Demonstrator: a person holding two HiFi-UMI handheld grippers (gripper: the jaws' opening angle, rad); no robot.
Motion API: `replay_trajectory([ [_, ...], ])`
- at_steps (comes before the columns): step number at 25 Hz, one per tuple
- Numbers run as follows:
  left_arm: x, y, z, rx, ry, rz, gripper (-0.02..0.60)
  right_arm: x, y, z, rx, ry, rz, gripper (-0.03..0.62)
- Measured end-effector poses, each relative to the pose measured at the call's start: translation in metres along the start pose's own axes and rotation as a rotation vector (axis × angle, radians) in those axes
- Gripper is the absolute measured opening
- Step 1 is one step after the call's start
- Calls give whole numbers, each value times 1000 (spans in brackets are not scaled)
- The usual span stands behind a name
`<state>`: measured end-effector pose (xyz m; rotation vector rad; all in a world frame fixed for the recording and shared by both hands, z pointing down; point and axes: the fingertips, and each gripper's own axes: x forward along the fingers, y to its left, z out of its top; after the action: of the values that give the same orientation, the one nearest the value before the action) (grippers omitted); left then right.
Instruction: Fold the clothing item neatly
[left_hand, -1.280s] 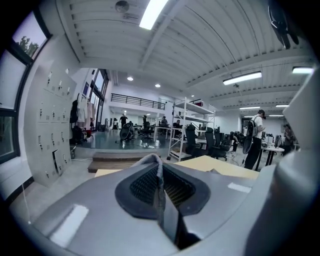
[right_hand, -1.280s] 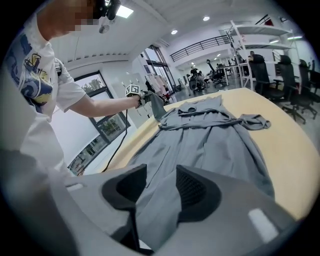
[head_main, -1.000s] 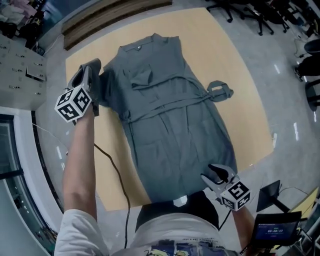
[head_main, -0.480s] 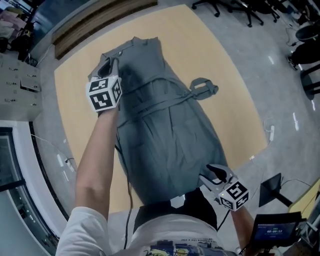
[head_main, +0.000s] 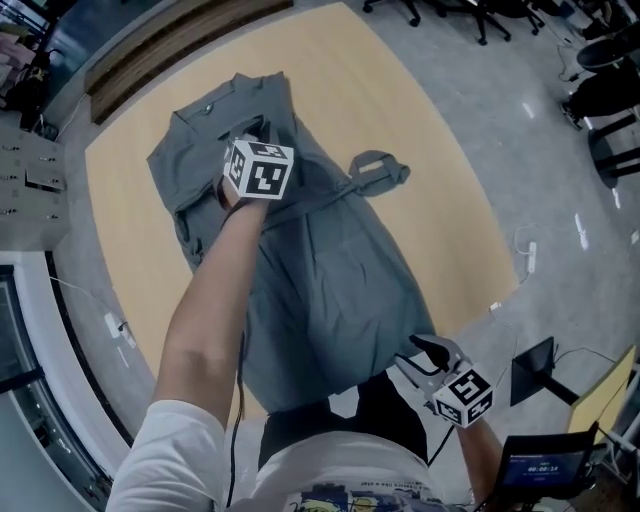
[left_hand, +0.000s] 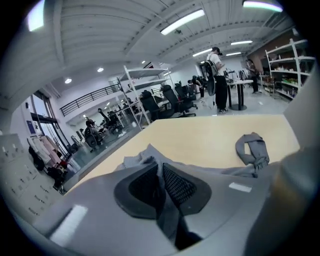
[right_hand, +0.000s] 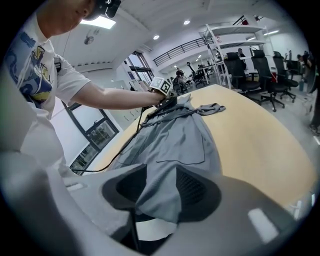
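Dress (head_main: 340, 280) lies lengthwise on table (head_main: 420, 130). Left gripper (left_hand: 161, 186) pinches a side flap, jaws just loosening slightly, held over chest, prob. for fold 1; right gripper (right_hand: 159, 195) clamps near hem, prob. to anchor it.

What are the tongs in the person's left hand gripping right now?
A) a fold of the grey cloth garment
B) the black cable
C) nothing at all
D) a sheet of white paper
A: the left gripper view shows the left tongs closed on a bunched fold of the grey cloth garment, which runs straight up between them.
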<state>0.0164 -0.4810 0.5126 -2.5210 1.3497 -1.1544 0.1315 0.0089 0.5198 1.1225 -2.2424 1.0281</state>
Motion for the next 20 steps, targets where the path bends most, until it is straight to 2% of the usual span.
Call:
replay_trajectory([
  [4,14,-28,-15,79,86,-50,99,-4,-3,-6,2,-6,-2,178],
  [6,17,-42,-16,133,103,-85,138,-6,-3,-8,3,-8,-3,178],
  [8,16,-53,-14,166,105,-108,144,-7,-4,-12,5,-8,-2,178],
  [13,11,-62,-17,148,105,-144,144,-7,-3,-13,0,-14,2,178],
  [16,7,-58,-17,128,105,-137,144,-8,-8,-12,-7,-18,1,178],
  [20,-13,-50,-17,40,85,-121,144,-5,-10,-14,-35,-19,17,178],
])
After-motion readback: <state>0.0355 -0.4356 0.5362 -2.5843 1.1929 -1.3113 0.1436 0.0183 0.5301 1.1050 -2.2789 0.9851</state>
